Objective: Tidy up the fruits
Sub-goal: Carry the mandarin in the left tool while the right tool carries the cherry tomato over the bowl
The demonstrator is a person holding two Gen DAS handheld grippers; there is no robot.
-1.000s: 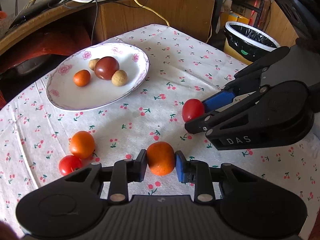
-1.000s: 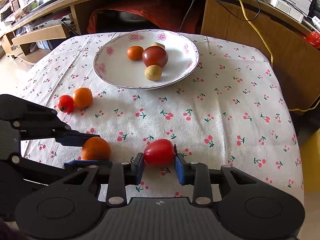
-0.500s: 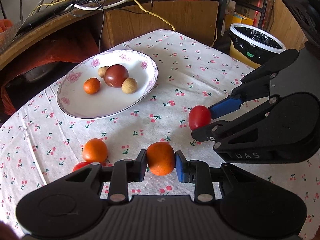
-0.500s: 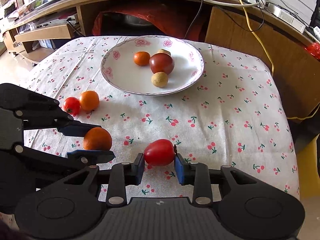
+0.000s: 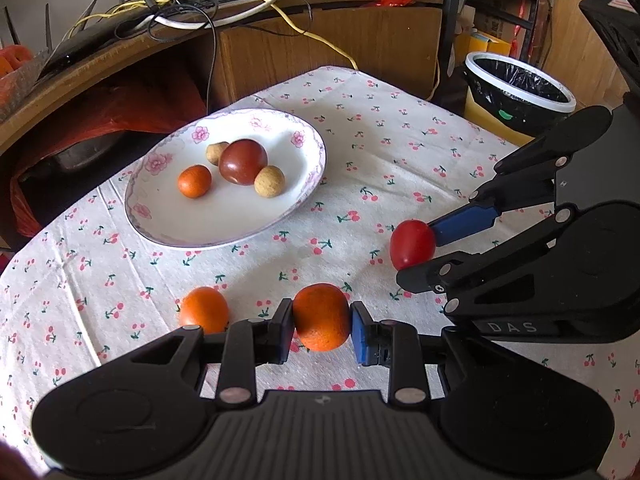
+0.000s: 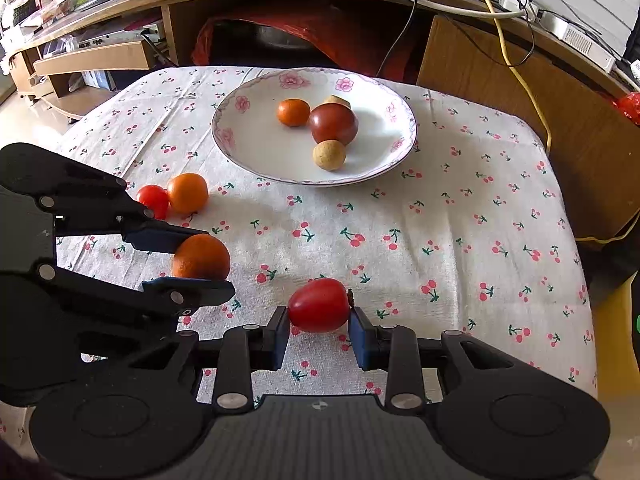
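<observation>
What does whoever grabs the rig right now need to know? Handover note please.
Left gripper: shut on an orange, held above the cloth.
Right gripper: shut on a red tomato, also off the cloth.
Plate: holds a small orange fruit, a dark red tomato and two tan round fruits.
Loose on the tablecloth: one orange and a small red tomato, side by side.
Left to do, likely: place both held fruits on the plate, then collect the loose pair.

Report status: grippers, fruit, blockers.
Left gripper shut on orange. Right gripper shut on red tomato. Plate ahead, path clear.
</observation>
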